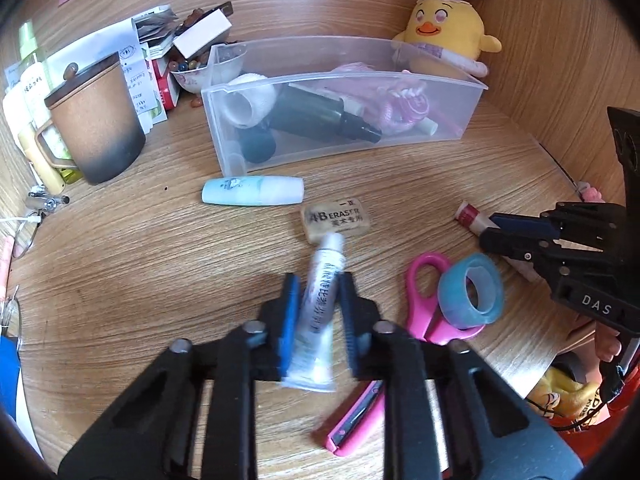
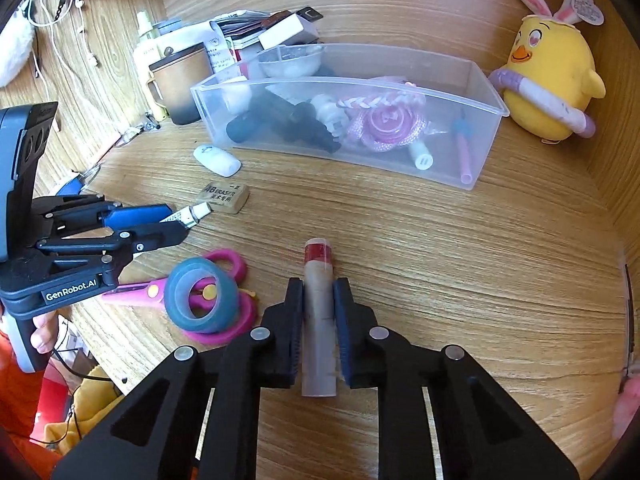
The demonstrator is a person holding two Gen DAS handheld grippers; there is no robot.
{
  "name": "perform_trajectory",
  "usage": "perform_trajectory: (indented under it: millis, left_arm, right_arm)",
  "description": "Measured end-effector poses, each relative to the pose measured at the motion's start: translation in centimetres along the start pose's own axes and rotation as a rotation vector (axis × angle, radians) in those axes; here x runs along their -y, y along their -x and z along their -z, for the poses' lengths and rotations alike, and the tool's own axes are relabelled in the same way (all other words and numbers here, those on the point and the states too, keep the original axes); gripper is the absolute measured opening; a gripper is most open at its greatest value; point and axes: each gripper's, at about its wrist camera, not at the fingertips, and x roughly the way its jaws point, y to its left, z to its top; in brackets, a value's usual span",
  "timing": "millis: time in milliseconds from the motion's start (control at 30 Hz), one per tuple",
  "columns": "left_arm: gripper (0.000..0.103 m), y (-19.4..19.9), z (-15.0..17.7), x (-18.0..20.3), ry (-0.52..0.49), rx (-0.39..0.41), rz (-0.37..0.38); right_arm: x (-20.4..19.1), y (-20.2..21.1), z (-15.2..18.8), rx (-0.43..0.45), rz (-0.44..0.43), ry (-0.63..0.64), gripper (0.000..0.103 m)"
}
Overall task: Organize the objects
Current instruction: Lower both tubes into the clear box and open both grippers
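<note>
**A:** Wood-grain desk point(image 1: 140, 248), clear plastic bin point(image 1: 474, 98) as landmark. What have I got in the left gripper point(image 1: 318, 294)?

**B:** White tube point(image 1: 318, 312), pinched between the blue pads. Jaws closed down to the tube's width. It's blurred. Long axis runs along the fingers, capped end pointing toward the bin, crimped flat end back toward the camera.

**A:** Touching the desk?

**B:** Can't tell. Cap tip sits just before the eraser point(image 1: 335, 219), which lies in front of the bin.

**A:** Right gripper point(image 2: 319, 300)?

**B:** Jaws narrowed onto a tan stick with a red cap point(image 2: 319, 320), both pads against its sides. Axis again along the fingers, red end pointing at the bin's front wall, well short of it. In the left view I see the red end point(image 1: 469, 213) poking out past the right gripper point(image 1: 494, 232).

**A:** Loose stuff?

**B:** Pale blue-and-white tube point(image 1: 252, 195) lying sideways just in front of the bin's left end. Pink scissors point(image 2: 224, 312) nearer me than the eraser, blue tape roll point(image 2: 200, 294) resting on them. Pink flat tool point(image 1: 354, 420) under my left fingers, partly hidden.

**A:** Inside the bin?

**B:** Dark bottle point(image 1: 320, 114), white roll point(image 1: 248, 100), pink braided item point(image 2: 384, 120), pink pen point(image 2: 464, 156). Yellow chick plush point(image 2: 554, 80) right of the bin, brown mug point(image 1: 94, 120) left of it.
</note>
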Motion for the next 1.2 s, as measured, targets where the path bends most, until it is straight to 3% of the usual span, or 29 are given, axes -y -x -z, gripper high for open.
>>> perform_trajectory:
  millis: [267,700,1200]
  left_arm:
    - [0.016,1.3,-0.9,-0.4,0.019,0.057,-0.007]
    - [0.016,4.4,-5.5,-0.2,0.054,0.22,0.008]
    - [0.016,3.0,-11.2,-1.7,0.116,0.247,-0.013]
  right_arm:
    - [1.0,1.2,-1.1,0.05,0.004,-0.026,0.014]
    - [1.4,3.4,-5.4,0.172,0.02,-0.02,0.014]
    - [3.0,2.9,-11.8,0.236,0.027,-0.033,0.014]
